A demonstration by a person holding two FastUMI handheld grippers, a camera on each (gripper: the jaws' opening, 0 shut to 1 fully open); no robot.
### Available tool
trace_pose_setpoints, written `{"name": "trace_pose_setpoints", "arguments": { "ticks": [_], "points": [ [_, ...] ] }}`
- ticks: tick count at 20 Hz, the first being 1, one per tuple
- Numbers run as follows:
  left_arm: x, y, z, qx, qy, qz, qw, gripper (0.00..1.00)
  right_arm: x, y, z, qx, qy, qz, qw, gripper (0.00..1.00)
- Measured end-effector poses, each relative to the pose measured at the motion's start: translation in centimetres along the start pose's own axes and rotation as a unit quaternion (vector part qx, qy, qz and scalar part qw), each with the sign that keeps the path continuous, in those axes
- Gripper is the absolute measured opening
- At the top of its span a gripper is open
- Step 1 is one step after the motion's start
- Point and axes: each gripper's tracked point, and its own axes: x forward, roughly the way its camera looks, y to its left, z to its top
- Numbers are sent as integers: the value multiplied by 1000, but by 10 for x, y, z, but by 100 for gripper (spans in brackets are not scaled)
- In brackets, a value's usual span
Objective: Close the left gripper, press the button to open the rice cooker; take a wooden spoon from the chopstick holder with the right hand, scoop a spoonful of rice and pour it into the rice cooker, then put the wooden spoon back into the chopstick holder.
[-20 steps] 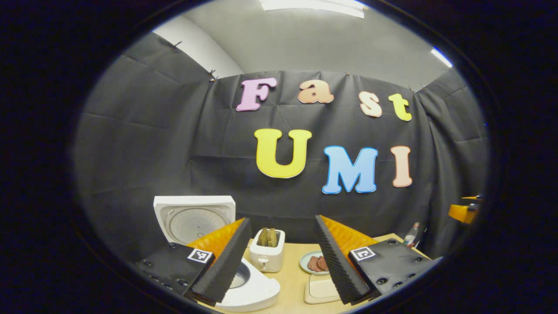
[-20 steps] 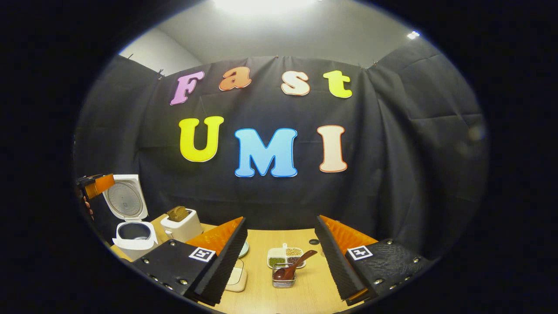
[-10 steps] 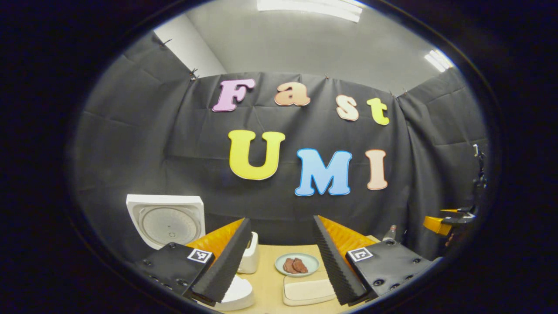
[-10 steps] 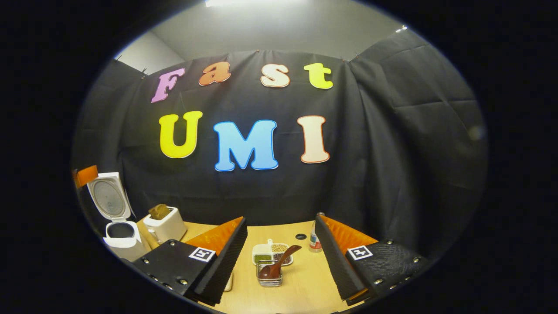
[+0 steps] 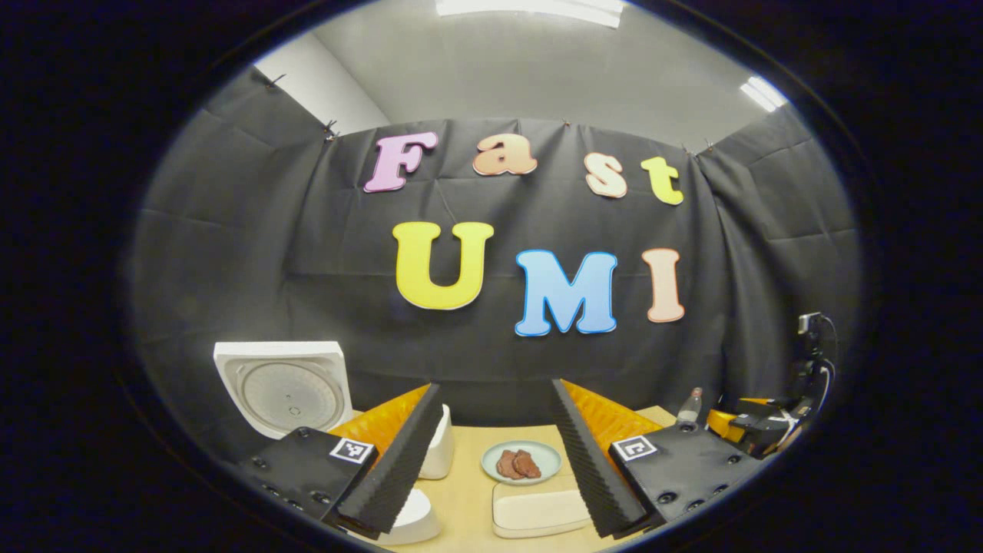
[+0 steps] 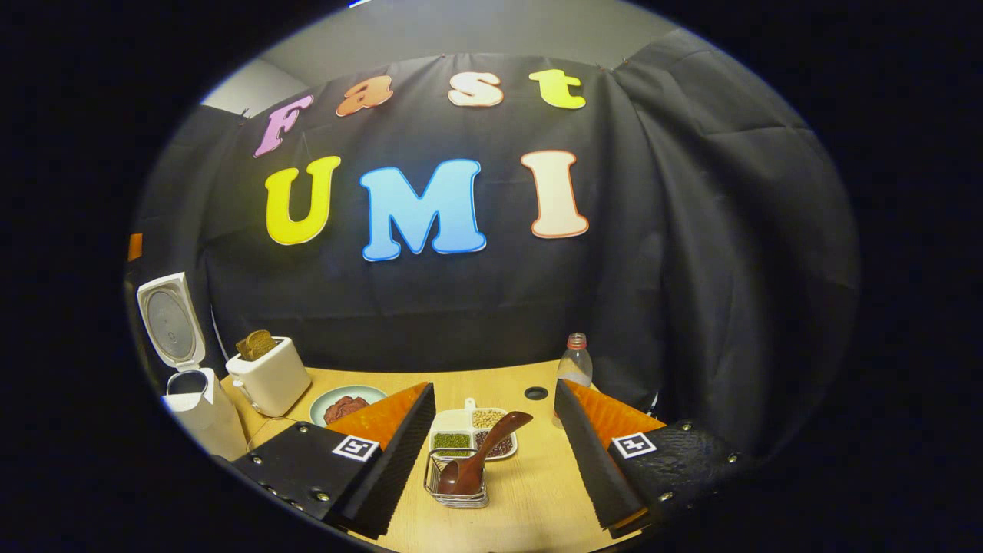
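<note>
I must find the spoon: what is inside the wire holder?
A wooden spoon leans inside the wire holder, its dark end hiding the holder's bottom; nothing else shows there.

We note the white rice cooker (image 6: 201, 411) at the left end of the wooden surface (image 6: 530, 491), lid (image 6: 170, 319) swung fully up, dark pot mouth exposed. Its raised lid shows a round metal inner plate (image 5: 290, 390). The wire chopstick holder (image 6: 458, 482) stands mid-surface; the dark wooden spoon (image 6: 480, 455) leans in it, handle tilted up to the right. A divided dish (image 6: 470, 432) of grains lies just behind.
</note>
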Motion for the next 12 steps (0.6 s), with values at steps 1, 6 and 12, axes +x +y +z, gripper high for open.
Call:
{"name": "trace_pose_setpoints", "arguments": {
  "ticks": [1, 6, 12],
  "points": [
    [3, -3, -3, 3, 3, 3, 1000, 97, 12, -3, -10, 3, 8, 1, 1000, 95],
    [19, -11, -13, 13, 22, 28, 999, 98, 63, -11, -68, 38, 69, 8, 997, 95],
    [31, -20, -24, 33, 41, 50, 997, 98, 105, -12, -99, 67, 101, 26, 992, 95]
  ]
}}
